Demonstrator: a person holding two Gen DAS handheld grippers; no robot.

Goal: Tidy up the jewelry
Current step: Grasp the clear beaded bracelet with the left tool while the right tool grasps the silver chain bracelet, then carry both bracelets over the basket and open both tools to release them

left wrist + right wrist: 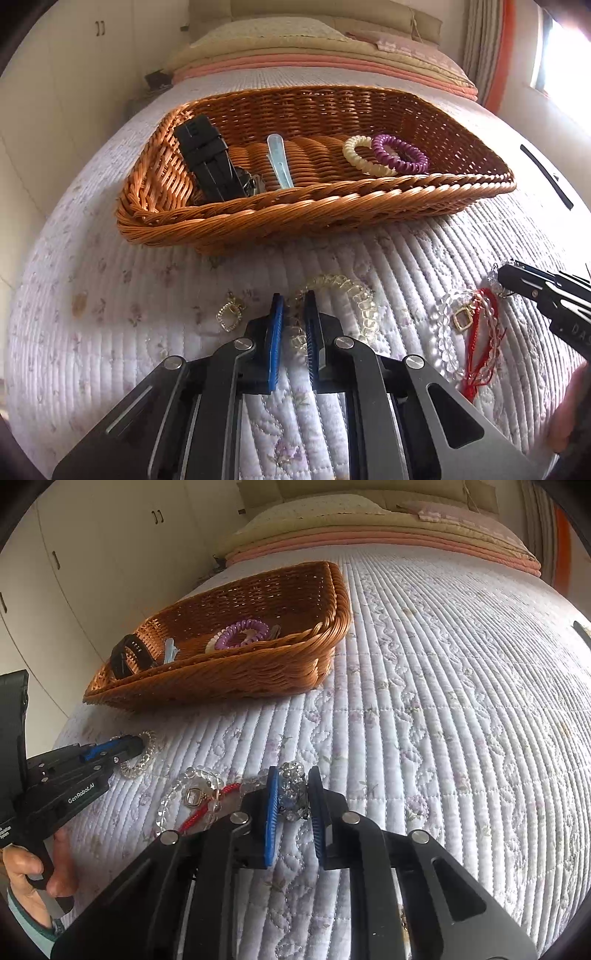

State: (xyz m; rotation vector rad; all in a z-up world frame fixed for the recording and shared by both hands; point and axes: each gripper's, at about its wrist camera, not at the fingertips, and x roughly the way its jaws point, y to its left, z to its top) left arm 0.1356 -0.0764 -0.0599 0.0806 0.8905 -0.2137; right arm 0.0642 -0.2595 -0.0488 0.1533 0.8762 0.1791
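Observation:
A wicker basket (332, 206) (236, 675) on the quilted bed holds a black watch (207, 158), a pale blue hair clip (279, 160), and cream (360, 155) and purple (400, 153) spiral hair ties. My left gripper (295, 299) (138, 744) has its jaws narrowly apart around one side of a clear spiral hair tie (354, 295) lying on the quilt. My right gripper (293, 775) (498, 275) is shut on a clear crystal bead piece (293, 790). A clear bead bracelet (448, 332), a red cord bracelet (484, 332) and a gold square ring (461, 319) lie between the grippers.
A small gold earring (229, 314) lies on the quilt left of my left gripper. A black strap (546, 177) lies at the far right. Folded blankets and pillows (314, 48) are stacked behind the basket. White wardrobe doors (74, 572) stand to the left.

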